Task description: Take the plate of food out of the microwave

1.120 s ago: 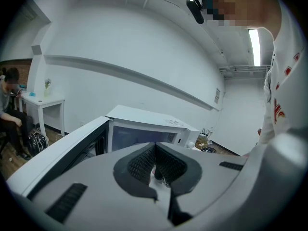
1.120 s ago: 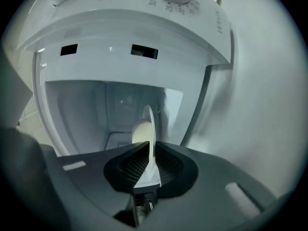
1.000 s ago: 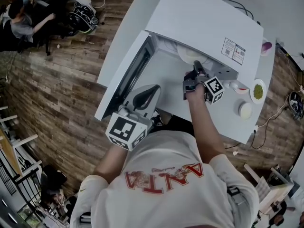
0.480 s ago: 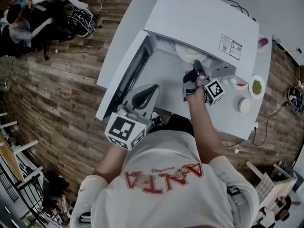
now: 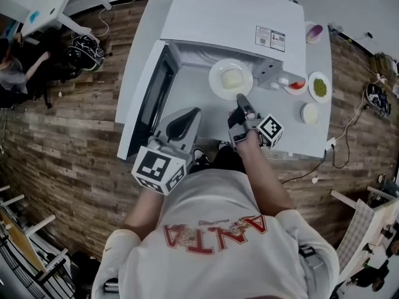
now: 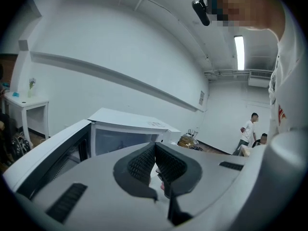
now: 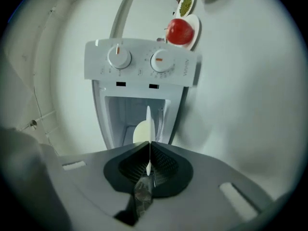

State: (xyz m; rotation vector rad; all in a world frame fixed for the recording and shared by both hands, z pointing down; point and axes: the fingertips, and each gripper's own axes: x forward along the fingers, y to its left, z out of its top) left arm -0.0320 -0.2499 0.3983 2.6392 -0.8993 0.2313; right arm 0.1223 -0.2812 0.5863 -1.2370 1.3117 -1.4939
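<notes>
The white microwave (image 5: 232, 18) stands on the white table (image 5: 209, 120) with its door (image 5: 144, 101) swung open to the left. A white plate (image 5: 230, 80) carrying a pale yellow lump of food is outside the cavity, just in front of the opening. My right gripper (image 5: 239, 99) is shut on the plate's near rim. In the right gripper view the plate (image 7: 148, 128) shows edge-on between the pads, with the microwave's two knobs (image 7: 139, 60) beyond it. My left gripper (image 5: 189, 115) hangs over the table's near edge beside the door, shut and empty, and its pads (image 6: 144, 161) meet.
Right of the microwave sit a dish with a tomato (image 5: 297, 84), a dish of green food (image 5: 320, 87), a small white bowl (image 5: 310, 113) and a dish with something purple (image 5: 314, 32). A seated person (image 5: 15, 73) is at far left. Wooden floor surrounds the table.
The plate has come out of the microwave cavity towards me, held by the right gripper, and now shows whole in front of the opening. The left gripper has stayed by the door.
</notes>
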